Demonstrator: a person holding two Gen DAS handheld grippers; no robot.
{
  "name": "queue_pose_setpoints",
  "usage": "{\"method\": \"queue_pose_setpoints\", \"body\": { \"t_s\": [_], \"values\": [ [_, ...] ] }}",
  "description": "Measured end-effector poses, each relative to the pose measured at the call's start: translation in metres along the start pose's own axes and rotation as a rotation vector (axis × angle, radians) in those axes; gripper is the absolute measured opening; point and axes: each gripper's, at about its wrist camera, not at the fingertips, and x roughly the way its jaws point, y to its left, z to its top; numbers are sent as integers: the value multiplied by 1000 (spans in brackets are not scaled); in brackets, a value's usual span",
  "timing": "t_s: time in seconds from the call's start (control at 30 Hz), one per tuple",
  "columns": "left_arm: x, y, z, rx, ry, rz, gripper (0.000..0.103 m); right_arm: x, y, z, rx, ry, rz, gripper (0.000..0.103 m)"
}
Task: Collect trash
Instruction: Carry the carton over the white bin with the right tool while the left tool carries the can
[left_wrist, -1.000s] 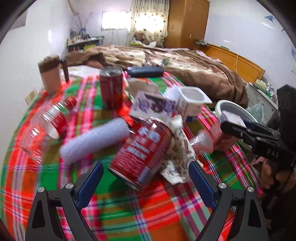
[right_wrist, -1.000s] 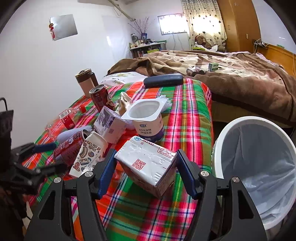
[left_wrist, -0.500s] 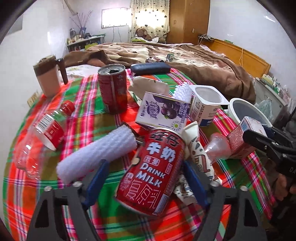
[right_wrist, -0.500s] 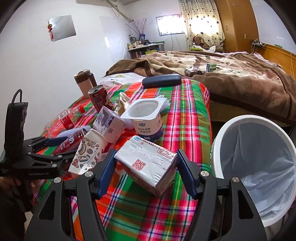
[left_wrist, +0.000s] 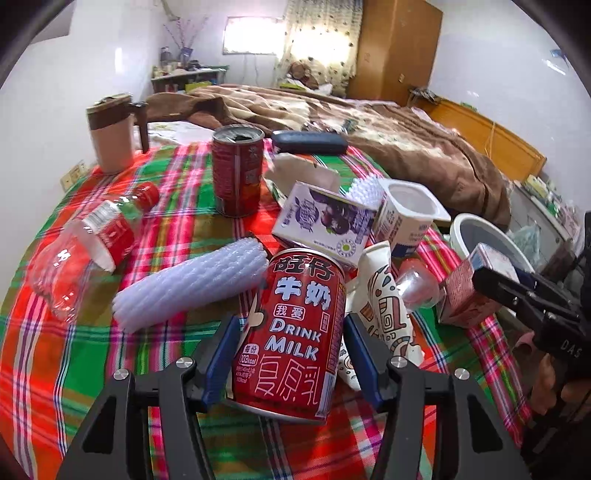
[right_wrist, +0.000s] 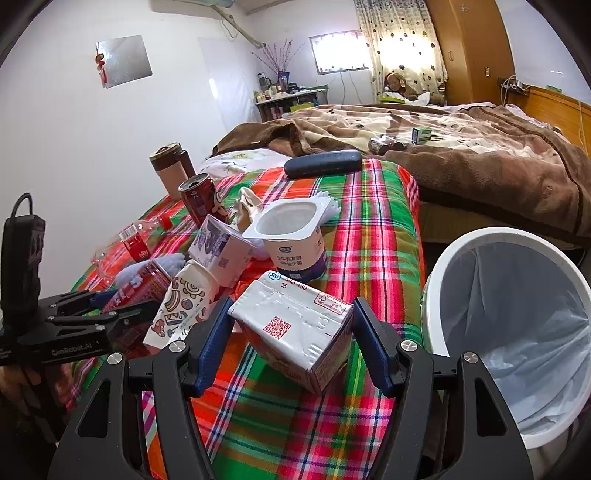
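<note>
Barely started: bin (right_wrist: 476, 240) looked empty, worktop (left_wrist: 92, 354) w/ most trash left. Left tongs (left_wrist: 291, 356) gripped milk can (left_wrist: 295, 332); right tongs (right_wrist: 291, 345) gripped carton (right_wrist: 295, 328).

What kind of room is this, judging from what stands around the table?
Most likely a home bedroom. A bed with a rumpled brown blanket lies right behind the plaid-covered table, a wooden wardrobe stands by the curtained window, and a teddy bear sits in the far corner.

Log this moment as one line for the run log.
left claw: around lying red milk can | right claw: holding white carton | bin: right of table, lined | phase: pickup
</note>
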Motion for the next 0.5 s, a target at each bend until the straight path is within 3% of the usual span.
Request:
{"method": "queue_pose_setpoints", "body": {
  "t_s": [0.17,0.5],
  "values": [
    [-18,-1,1,-34,-43,0,58,-4,1,0,-1,-10,6,66],
    [-54,-37,11,3,-124,-23,58,-30,-6,10,9,-69,-8,66]
  ]
}}
